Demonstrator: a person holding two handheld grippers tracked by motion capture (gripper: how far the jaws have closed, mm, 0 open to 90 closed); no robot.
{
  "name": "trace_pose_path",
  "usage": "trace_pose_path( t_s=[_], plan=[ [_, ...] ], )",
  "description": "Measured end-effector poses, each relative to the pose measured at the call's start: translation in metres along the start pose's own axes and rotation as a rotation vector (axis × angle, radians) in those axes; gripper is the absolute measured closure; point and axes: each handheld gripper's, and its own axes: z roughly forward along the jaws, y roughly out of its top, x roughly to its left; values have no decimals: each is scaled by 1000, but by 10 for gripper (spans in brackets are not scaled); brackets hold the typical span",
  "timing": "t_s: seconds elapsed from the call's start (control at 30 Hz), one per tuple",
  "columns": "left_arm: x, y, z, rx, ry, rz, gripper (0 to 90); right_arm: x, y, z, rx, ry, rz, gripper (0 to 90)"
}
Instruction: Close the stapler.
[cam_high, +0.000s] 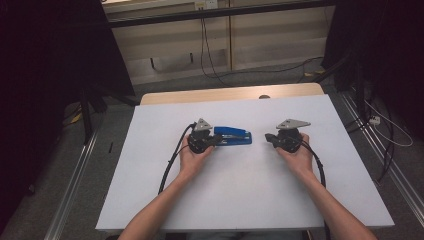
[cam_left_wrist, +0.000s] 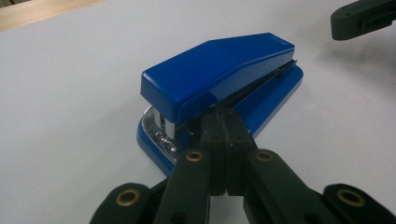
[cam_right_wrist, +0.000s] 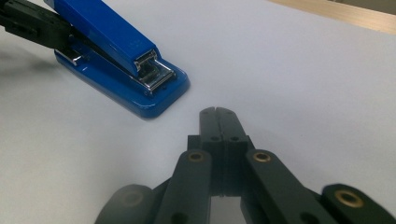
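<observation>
Your left gripper (cam_high: 218, 139) has its jaws closed together, tips against the rear end of the blue stapler (cam_high: 233, 136), at the seam between its top arm and base; nothing is clamped between them. The stapler lies flat on the white worktop (cam_high: 240, 200) near its middle, somewhat toward the far edge, long axis running left to right, metal mouth facing your right gripper (cam_high: 269, 138). That gripper rests on the worktop just beside the stapler's mouth end, apart from it, jaws closed on nothing. Bare white surface lies between them. Cables trail from both grippers toward the near edge.
</observation>
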Motion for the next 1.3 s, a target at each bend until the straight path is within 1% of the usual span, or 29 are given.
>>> trace_pose_path(
  t_s=[0.1,0.17,0.23,0.33,0.37,0.4,0.43,0.47,0.57,0.6,0.67,0.7,0.77,0.83,0.9,0.97,1.0,1.03,1.07,1.13,1.17,1.2,1.23,1.27,1.3],
  plan=[
    [-1,0,0,-1,5,4,881,0,1,-2,-8,5,0,900],
    [-2,0,-1,1,-2,-2,871,0,1,-3,-17,9,4,900],
    [-3,0,-2,12,-7,9,862,0,1,-4,-26,11,7,900],
    [-6,0,-3,11,-22,7,849,-1,1,-6,-36,14,13,900],
    [-7,0,-5,17,-27,9,842,-1,1,-6,-36,14,15,894],
    [-7,0,-6,10,-31,0,838,-2,1,-6,-36,12,16,876],
    [-8,0,-7,7,-32,-5,828,-2,1,-6,-37,12,16,868],
    [-7,0,-8,9,-32,2,825,-2,1,-6,-38,14,16,863],
    [-7,-1,-11,0,-35,-15,794,-1,-1,-7,-45,16,24,830],
    [-7,-1,-12,2,-33,-14,783,-1,-1,-7,-46,20,22,816],
    [-6,-1,-14,-7,-32,-32,728,0,0,-6,-58,23,23,771],
    [-6,-2,-14,-8,-29,-40,654,0,0,-6,-60,29,15,728],
    [-5,-2,-15,-6,-27,-33,641,3,1,-6,-63,34,8,652],
    [-6,-1,-15,-17,-31,-47,599,4,2,-7,-64,34,14,592],
    [-5,-1,-16,-21,-21,-36,572,5,3,-8,-68,37,22,537],
    [-5,-2,-16,-37,-32,-70,545,6,3,-10,-82,31,31,486],
    [-5,-2,-16,-36,-28,-75,519,6,4,-11,-91,26,32,462],
    [-6,-3,-17,-33,-12,-63,439,6,4,-11,-99,25,36,421],
    [-7,-3,-17,-36,-10,-53,402,6,5,-12,-101,23,40,390],
    [-8,-3,-17,-38,-7,-60,384,7,5,-13,-107,27,54,323],
    [-9,-3,-18,-35,0,-48,343,7,5,-12,-106,28,57,289],
    [-10,-3,-19,-38,-2,-46,315,8,5,-12,-107,29,62,260],
    [-11,-3,-20,-39,-1,-38,301,8,5,-12,-108,31,66,227],
    [-12,-3,-20,-41,-5,-46,289,8,5,-12,-107,31,72,199],
    [-12,-3,-21,-39,-7,-35,271,9,5,-12,-108,33,75,178]
  ],
)
